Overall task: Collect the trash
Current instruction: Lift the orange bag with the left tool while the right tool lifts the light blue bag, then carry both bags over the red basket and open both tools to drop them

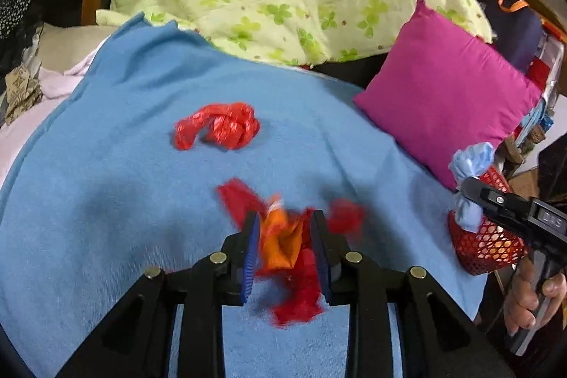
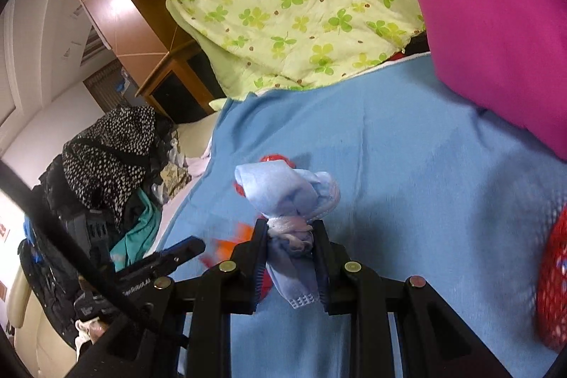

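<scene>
Our left gripper (image 1: 283, 229) clamps a red-and-orange wrapper scrap (image 1: 280, 243), our right gripper (image 2: 290, 232) pinches a knotted pale-blue bag (image 2: 283, 190) beside the red mesh basket (image 1: 485, 247).

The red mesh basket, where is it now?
In the left wrist view, the red mesh basket sits at the right edge of the blue blanket, below the pink pillow.
</scene>
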`<state>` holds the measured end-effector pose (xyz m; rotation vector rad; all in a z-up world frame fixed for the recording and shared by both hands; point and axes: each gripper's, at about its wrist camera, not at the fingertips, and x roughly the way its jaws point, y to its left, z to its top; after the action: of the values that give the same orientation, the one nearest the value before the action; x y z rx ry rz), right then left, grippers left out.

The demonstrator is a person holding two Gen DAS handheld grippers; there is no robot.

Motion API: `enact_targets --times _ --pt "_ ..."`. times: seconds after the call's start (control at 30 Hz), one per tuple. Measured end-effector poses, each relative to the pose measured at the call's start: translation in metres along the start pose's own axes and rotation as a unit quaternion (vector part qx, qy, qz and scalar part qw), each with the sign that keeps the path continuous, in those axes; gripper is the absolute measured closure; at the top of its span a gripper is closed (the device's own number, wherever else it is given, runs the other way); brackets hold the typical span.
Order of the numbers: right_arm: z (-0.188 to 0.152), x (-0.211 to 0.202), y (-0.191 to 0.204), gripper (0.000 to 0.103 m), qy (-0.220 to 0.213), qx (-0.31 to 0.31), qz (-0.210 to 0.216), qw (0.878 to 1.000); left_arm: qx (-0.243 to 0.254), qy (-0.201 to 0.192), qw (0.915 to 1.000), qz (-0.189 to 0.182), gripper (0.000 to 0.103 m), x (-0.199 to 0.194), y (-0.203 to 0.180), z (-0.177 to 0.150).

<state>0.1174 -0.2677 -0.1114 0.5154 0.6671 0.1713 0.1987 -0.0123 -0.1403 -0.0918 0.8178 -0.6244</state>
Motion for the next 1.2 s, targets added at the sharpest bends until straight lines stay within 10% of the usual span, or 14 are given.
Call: enact_targets --times 0.63,0.87,1.2 --pt "-0.003 0.019 -0.003 0.077 0.023 -0.003 -0.005 1.000 0.004 0.082 0.9939 0.075 0.055 0.058 0.009 -0.007" --pt "-0.003 0.021 -0.004 0.077 0.023 -0.010 -0.011 1.000 -0.019 0.109 0.9924 0.055 0.074 0.070 0.020 -0.012" --pt "-0.002 0.003 -0.005 0.077 -0.014 -0.010 -0.005 1.000 -0.007 0.022 0.9975 0.067 0.075 0.022 0.014 0.004"
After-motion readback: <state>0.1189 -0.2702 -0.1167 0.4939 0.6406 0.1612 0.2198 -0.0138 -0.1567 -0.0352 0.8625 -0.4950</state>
